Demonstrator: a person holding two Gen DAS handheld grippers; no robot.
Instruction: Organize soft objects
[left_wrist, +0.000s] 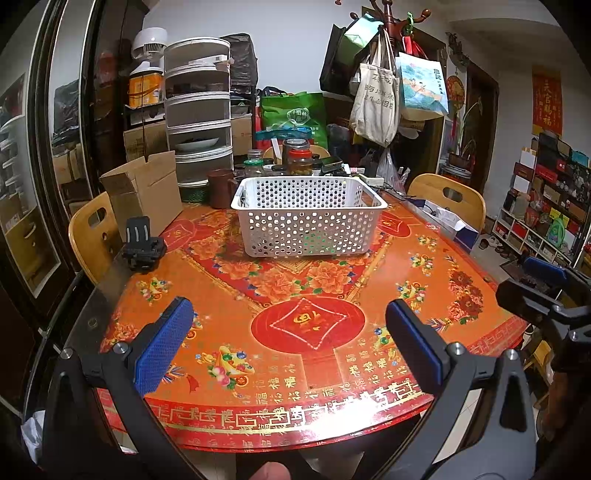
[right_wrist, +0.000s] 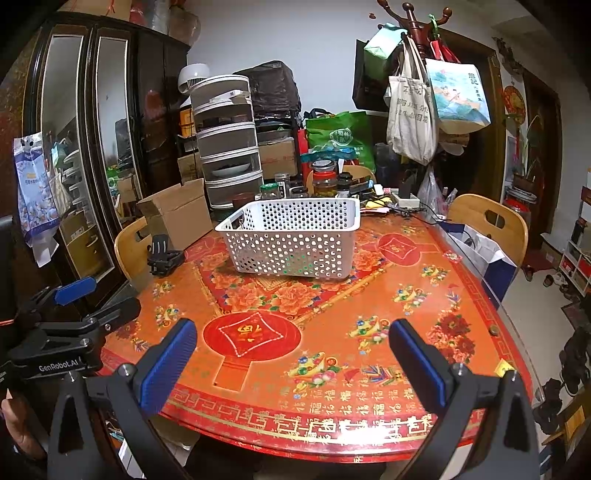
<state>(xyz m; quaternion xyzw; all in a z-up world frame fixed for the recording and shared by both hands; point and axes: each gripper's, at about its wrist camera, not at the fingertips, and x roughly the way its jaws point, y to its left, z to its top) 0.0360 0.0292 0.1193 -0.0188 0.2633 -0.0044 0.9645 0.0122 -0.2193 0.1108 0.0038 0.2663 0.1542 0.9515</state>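
Both grippers hover at the near edge of the worktop (left_wrist: 332, 369), fingers spread wide, nothing between them: left gripper (left_wrist: 290, 343), right gripper (right_wrist: 293, 360). White perforated basket (left_wrist: 308, 218) sits straight ahead of both finger pairs, well apart from them. Green shows through its lower holes; contents cannot be identified. No loose soft object visible on the glossy, hard, red floral surface. Scene fits either items stowed already or none brought out. Basket: rigid plastic, rectangular, rolled rim.
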